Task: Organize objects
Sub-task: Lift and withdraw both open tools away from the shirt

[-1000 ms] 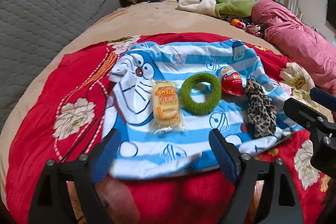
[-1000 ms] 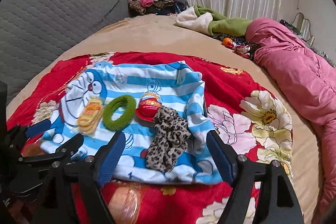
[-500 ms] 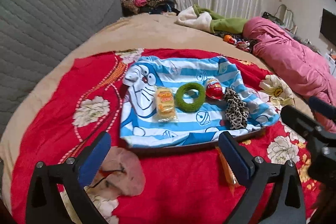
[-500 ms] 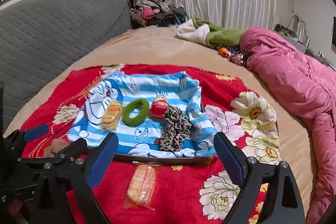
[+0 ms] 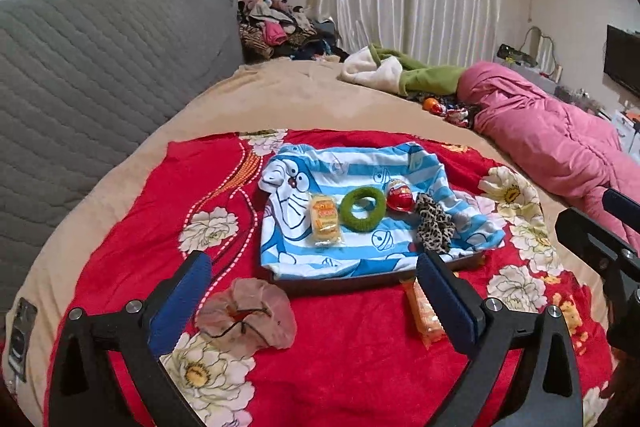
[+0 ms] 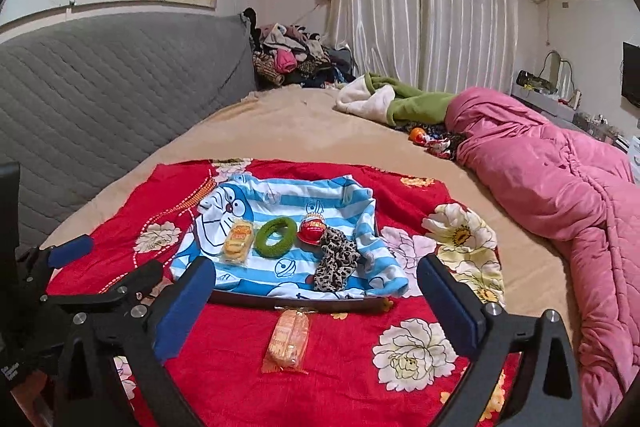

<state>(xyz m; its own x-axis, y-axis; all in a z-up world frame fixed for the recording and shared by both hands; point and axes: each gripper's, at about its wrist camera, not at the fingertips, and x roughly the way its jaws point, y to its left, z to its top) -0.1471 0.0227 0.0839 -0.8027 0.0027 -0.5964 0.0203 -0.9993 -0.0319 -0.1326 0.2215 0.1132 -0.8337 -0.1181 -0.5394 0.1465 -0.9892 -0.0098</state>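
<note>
Gripper (image 5: 316, 291) above red floral blanket (image 5: 352, 355).

Even indoor light; fisheye-bent edges w/ dark corners

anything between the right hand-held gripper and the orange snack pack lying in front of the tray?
Nothing visible. The orange snack pack lies alone on the red blanket, between and ahead of the right hand-held gripper, whose jaws are opening with nothing between them.

On the tray (image 6: 296, 301), a snack packet (image 6: 238, 237), ring (image 6: 276, 231), egg toy (image 6: 313, 227) and scrunchie (image 6: 336, 259) are lying in a left-to-right row; another packet (image 6: 289, 341) is lying before the tray on the bed (image 6: 280, 123).
</note>
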